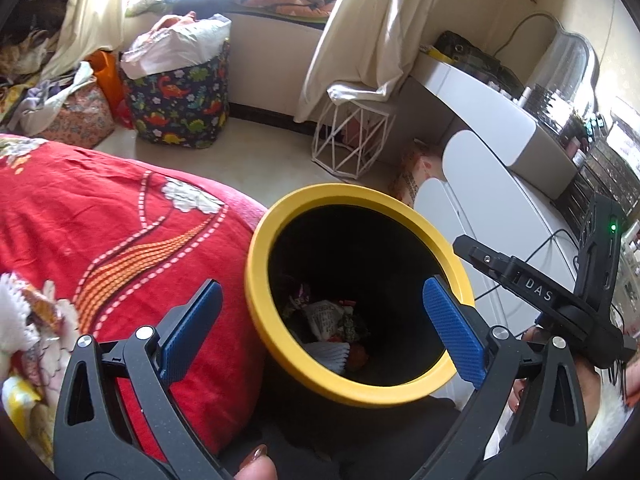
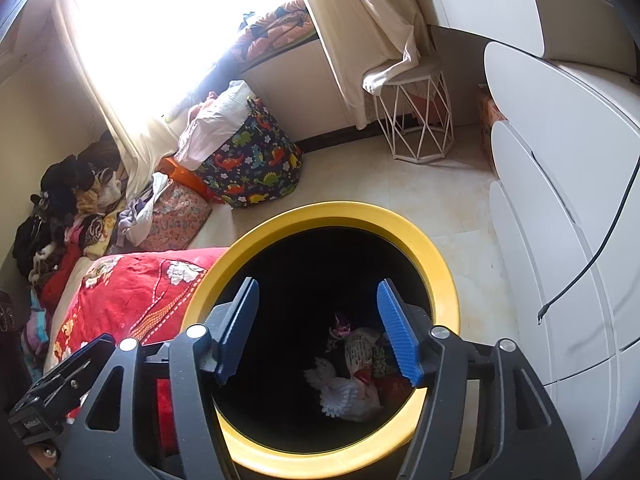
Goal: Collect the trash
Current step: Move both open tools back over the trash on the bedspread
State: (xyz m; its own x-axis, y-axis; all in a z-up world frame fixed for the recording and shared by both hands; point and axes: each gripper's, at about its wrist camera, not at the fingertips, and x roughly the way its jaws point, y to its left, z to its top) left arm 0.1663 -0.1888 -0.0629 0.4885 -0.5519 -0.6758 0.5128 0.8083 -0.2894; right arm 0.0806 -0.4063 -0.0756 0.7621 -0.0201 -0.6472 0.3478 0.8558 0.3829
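A black bin with a yellow rim [image 1: 276, 216] [image 2: 436, 264] stands on the floor beside the bed. Crumpled wrappers and white paper trash [image 1: 328, 320] [image 2: 356, 360] lie at its bottom. My left gripper [image 1: 320, 320] hangs above the bin's mouth, open wide, with nothing between its blue pads [image 1: 454, 330]. My right gripper [image 2: 318, 330] is over the bin too, open, its blue pads [image 2: 400, 336] empty. In the left wrist view the right gripper's black body [image 1: 536, 288] shows at the right edge, held by a hand.
A red flowered blanket [image 1: 112, 240] covers the bed left of the bin. White drawers [image 2: 560, 200] stand to the right, with a cable [image 2: 592, 256] hanging. Farther off are a dinosaur-print basket [image 2: 256, 164], a white wire stool [image 2: 416, 120] and piles of clothes [image 2: 72, 208].
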